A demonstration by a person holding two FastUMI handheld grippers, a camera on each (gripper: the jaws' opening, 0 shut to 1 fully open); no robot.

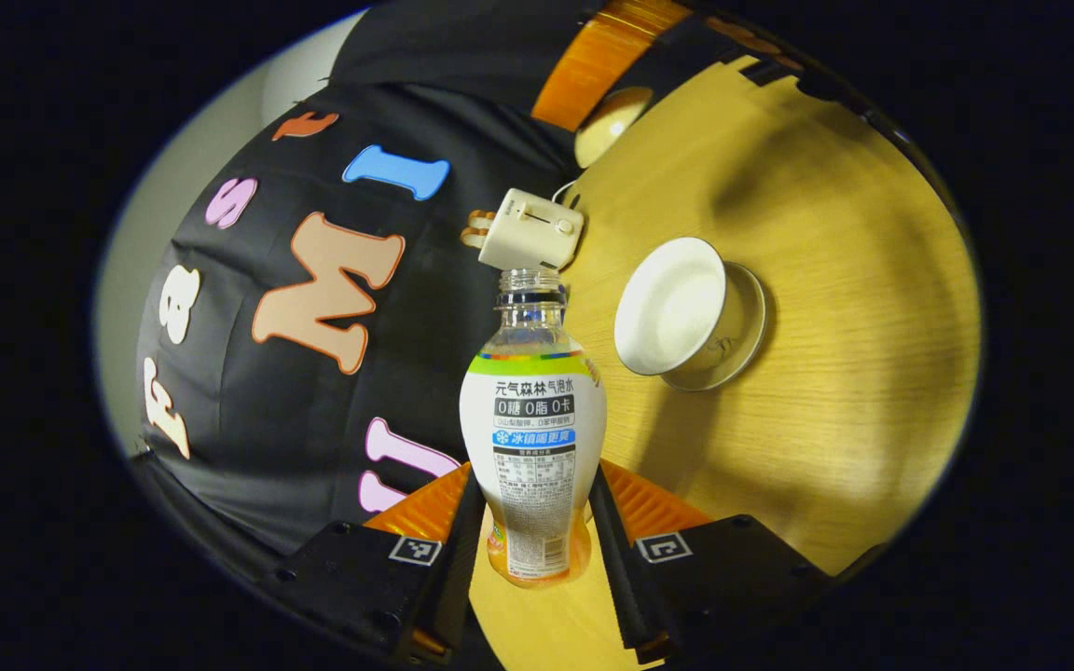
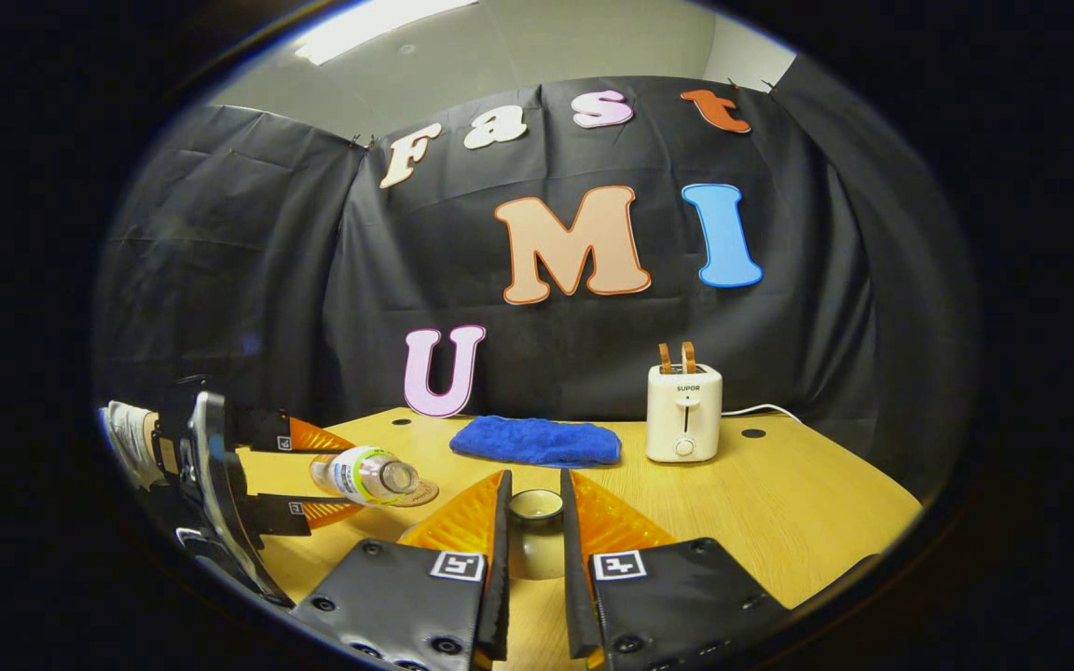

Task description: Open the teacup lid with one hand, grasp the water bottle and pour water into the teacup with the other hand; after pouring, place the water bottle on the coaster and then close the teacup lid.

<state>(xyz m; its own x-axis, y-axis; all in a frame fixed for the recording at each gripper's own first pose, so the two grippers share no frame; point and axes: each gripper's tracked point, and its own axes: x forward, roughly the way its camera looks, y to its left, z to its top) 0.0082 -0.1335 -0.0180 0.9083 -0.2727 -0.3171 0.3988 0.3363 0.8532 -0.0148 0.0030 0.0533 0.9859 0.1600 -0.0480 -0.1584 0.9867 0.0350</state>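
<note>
My left gripper (image 1: 537, 475) is shut on the water bottle (image 1: 533, 429), a clear uncapped bottle with a white label. It lies level, its mouth pointing toward the toaster. Below and beside the mouth stands the teacup (image 1: 672, 312), open and white inside, on a saucer (image 1: 750, 321). In the right gripper view the same bottle (image 2: 360, 473) lies sideways in the left gripper (image 2: 346, 475), with a tan disc (image 2: 423, 493) on the table under its mouth. My right gripper (image 2: 535, 480) is shut on the teacup lid (image 2: 535, 536), a small beige piece held above the table. From the left gripper view the lid (image 1: 610, 126) is far off.
A white toaster (image 2: 683, 413) with a cord stands at the back right of the wooden table (image 2: 779, 503). A folded blue cloth (image 2: 537, 440) lies at the back middle. Black booth cloth closes the table's far side. A hand and sleeve (image 2: 131, 438) hold the left gripper.
</note>
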